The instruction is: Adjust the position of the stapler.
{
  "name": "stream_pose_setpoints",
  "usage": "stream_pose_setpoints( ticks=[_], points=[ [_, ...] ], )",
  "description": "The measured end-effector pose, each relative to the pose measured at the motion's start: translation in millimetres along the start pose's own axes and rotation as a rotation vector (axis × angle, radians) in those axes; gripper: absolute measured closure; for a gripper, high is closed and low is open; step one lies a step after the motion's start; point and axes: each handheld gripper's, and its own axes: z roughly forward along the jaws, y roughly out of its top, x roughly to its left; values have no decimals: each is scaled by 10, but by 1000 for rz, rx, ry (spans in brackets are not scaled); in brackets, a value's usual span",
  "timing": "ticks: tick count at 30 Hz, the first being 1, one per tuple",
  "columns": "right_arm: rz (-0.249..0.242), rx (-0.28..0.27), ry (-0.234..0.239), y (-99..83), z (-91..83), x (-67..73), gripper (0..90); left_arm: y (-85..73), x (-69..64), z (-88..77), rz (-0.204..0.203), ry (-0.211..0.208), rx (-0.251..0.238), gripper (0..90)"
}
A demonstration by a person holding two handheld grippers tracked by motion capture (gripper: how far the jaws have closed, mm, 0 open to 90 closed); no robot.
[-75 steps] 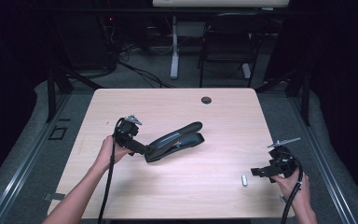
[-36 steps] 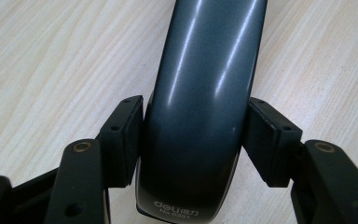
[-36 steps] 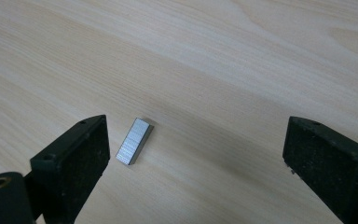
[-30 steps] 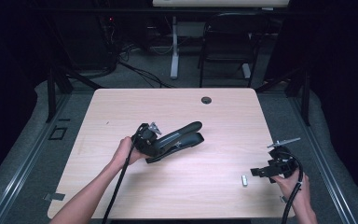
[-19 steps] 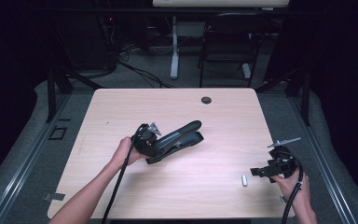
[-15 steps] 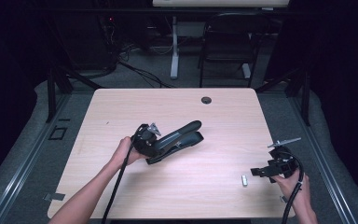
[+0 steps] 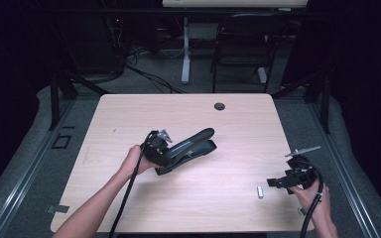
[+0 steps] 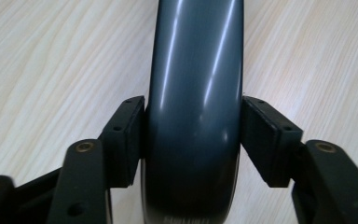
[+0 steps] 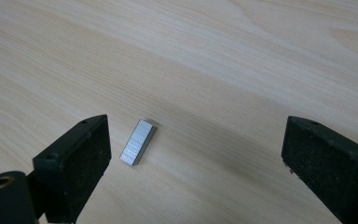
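The left hand-held gripper (image 8: pixel 193 140) clamps the glossy stapler (image 8: pixel 193 93), which may slip; the right hand-held gripper (image 9: pixel 196 154), wide open beyond it, could push the staple strip (image 9: pixel 138 141) away.

Stapler (image 8: pixel 193 93): both ends cut off by frame in left gripper view; lettering at its bottom edge too blurred to read. Staple strip (image 7: pixel 260 191): too small in high view to resolve detail.

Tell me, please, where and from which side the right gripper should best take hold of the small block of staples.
Probably across its two long sides, from straight above. The staple block lies flat and low on the table, narrow across, apart from everything. The right gripper has jaws standing wide open around it; turning them square to the block's length may help.
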Motion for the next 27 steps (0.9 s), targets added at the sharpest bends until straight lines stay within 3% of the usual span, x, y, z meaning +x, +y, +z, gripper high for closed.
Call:
stream_pose_setpoints(
  ticks=[4,6,15,27],
  points=[
    [0,-6,-3,-1,-10,5,77,100,-12,76,3,2,-8,431],
    [-3,-8,1,-3,-16,-1,77,122,-22,93,13,23,3,464],
    [1,-6,6,-6,-6,-8,79,109,-9,85,21,0,-2,481],
    [0,-4,13,-14,2,-6,79,90,-39,65,77,-42,12,482]
  ],
)
